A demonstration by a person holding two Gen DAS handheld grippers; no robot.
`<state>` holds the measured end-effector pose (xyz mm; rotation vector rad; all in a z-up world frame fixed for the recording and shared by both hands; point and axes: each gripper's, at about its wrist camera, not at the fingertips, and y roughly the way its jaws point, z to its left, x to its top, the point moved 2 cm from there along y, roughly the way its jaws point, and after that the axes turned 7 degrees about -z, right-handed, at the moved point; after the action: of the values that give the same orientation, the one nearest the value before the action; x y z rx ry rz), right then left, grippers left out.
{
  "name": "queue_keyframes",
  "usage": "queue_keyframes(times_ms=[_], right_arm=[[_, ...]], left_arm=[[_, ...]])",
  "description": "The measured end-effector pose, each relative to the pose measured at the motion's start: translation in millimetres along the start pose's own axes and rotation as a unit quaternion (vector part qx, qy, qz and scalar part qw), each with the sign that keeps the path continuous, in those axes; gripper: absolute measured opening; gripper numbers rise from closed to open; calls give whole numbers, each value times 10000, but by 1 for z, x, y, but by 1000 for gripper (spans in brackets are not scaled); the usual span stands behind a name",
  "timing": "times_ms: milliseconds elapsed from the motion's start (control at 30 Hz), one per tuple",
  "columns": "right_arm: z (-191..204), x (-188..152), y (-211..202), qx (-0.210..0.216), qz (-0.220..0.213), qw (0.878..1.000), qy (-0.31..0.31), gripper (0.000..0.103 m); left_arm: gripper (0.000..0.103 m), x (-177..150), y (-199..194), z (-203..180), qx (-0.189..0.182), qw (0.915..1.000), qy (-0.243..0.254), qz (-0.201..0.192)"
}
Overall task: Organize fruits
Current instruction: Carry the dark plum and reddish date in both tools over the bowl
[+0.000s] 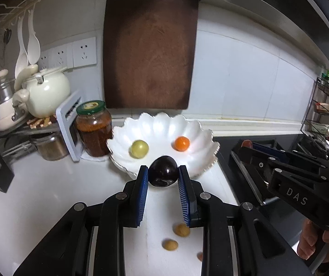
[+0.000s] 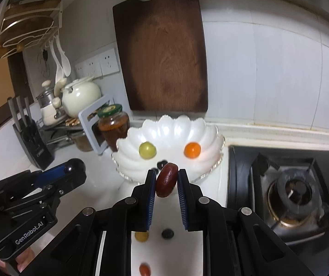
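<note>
Clearance, worktop: bare strip in front of scalloped bowl [image 2: 210, 135], open from above. Left blocked: jar [image 1: 93, 128], rack [image 1: 68, 126], knife block [image 2: 33, 145]. Behind: upright chopping board [image 1: 150, 50]. Right: hob [image 2: 291, 184]. Loose small fruits [image 2: 141, 236] on near strip.

My left claw [image 1: 163, 174] is clamped on a dark plum [image 1: 163, 171], just in front of the white scalloped bowl [image 1: 201, 128]. I see a green fruit [image 1: 139, 149] and an orange one [image 1: 182, 143] well apart in that bowl. Two tan fruits [image 1: 181, 230] lie on the bench [image 1: 49, 188] under my claw.
</note>
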<state>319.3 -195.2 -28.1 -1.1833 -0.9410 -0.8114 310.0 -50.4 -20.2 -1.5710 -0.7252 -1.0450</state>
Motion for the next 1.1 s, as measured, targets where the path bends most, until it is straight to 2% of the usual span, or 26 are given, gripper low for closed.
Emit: queue_keyframes(times_ms=[233, 433, 633, 1100], right_arm=[[-1, 19, 17, -10, -66, 10000, -66, 20], [-3, 29, 41, -22, 61, 9999, -114, 20], [-5, 38, 65, -59, 203, 9996, -173, 20], [-22, 38, 134, -299, 975, 9947, -101, 20]], left_arm=[[26, 18, 13, 9, 80, 9999, -83, -33], [26, 31, 33, 20, 83, 9998, -195, 48], [26, 43, 58, 27, 169, 9997, -72, 143], [26, 48, 124, 46, 264, 9971, -116, 703]])
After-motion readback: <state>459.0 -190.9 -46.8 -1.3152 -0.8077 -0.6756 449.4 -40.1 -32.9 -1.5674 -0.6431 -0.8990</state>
